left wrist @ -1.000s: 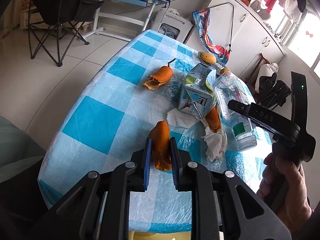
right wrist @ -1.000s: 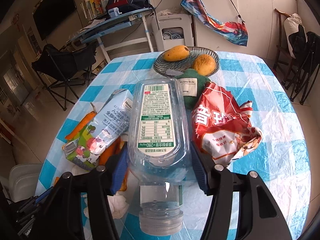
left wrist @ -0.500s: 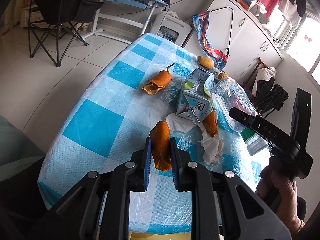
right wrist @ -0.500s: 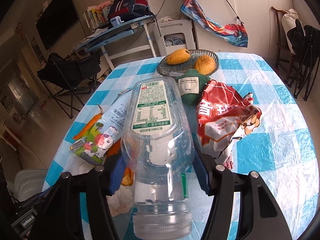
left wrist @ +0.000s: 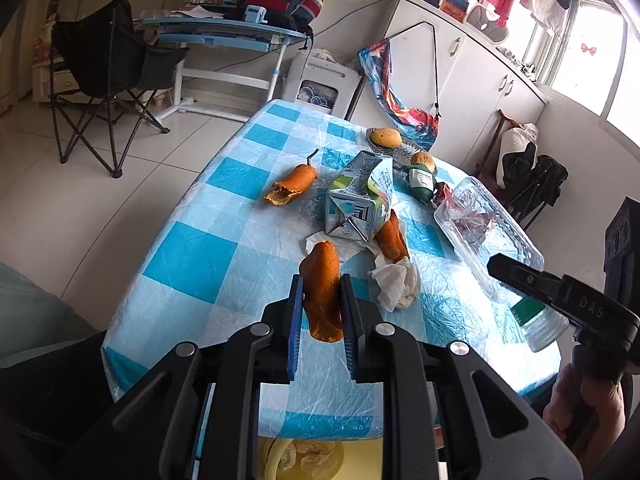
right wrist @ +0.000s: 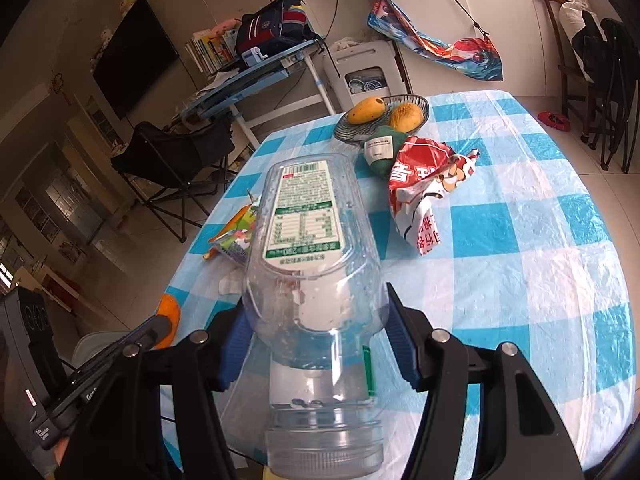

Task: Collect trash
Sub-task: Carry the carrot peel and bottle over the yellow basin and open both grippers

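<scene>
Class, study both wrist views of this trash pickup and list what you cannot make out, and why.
- Yellow container, left wrist view: cut off by the bottom edge and hidden by the left gripper; its contents are unclear.
- Bottle cap end, right wrist view: cut off at the bottom edge.
- Milk carton, right wrist view: mostly hidden behind the bottle.
- Bottle label print: too small to read.

Matte black plastic all over on both units. Left gripper [left wrist: 320,312]: chunky angular linkage arms, round silver screws at the pivots, ribbed blue pads [left wrist: 295,320] lining the inner faces of the fingers. Right gripper [right wrist: 316,344]: same build, same silver screw heads, same ribbed blue pads [right wrist: 402,344]. Embossed letters "DAS" on the side of the right one, seen from the left camera. Small red light on the left unit's body.
</scene>
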`<control>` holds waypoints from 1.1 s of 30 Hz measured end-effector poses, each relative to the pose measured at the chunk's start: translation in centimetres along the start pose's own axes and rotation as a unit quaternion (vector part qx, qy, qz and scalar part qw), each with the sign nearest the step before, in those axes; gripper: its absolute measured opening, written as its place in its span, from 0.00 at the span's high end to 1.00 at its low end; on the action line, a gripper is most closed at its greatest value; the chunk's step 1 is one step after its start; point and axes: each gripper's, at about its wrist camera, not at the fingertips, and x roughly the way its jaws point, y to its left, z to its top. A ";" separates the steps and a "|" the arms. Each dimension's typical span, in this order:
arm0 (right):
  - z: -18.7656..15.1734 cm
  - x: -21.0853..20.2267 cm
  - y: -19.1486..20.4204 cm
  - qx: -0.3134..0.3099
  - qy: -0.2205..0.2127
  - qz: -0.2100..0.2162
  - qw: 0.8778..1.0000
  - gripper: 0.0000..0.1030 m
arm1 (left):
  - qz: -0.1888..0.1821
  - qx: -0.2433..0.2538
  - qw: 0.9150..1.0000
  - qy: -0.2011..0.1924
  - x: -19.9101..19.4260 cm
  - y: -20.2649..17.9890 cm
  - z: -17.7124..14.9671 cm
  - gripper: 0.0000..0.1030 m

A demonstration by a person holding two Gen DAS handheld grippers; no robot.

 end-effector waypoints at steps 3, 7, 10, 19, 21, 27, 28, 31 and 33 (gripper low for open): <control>-1.7 -1.2 0.6 -0.007 0.014 0.008 1.000 0.42 | 0.000 -0.003 1.000 -0.005 -0.8 0.2 -0.2 0.83; -4.6 -2.6 1.9 -0.028 0.046 0.017 0.998 0.42 | -0.002 -0.008 1.000 -0.010 -1.7 0.7 -0.4 0.83; -7.1 -3.3 2.9 -0.045 0.078 0.026 0.996 0.42 | -0.004 -0.011 1.000 -0.014 -2.3 1.0 -0.6 0.83; -12.5 -1.9 6.2 -0.123 0.165 0.017 0.978 0.44 | -0.012 -0.015 1.000 -0.016 -4.3 1.5 -1.8 0.83; -12.8 -1.3 6.1 -0.129 0.173 0.011 0.976 0.44 | -0.013 -0.011 1.000 -0.015 -4.7 1.4 -2.2 0.83; -12.9 -1.4 4.8 -0.106 0.165 0.002 0.981 0.40 | -0.020 0.014 1.000 -0.001 -5.4 0.4 -3.5 0.83; -12.6 -1.8 4.7 -0.103 0.153 0.002 0.983 0.37 | -0.021 0.019 1.000 0.003 -5.5 0.2 -3.8 0.83; -11.6 -3.1 4.1 -0.086 0.116 0.001 0.989 0.34 | -0.034 0.041 0.998 0.018 -5.6 -0.9 -4.6 0.83; -11.0 -4.0 3.5 -0.074 0.087 -0.004 0.993 0.31 | -0.046 0.060 0.997 0.031 -5.6 -1.7 -5.2 0.83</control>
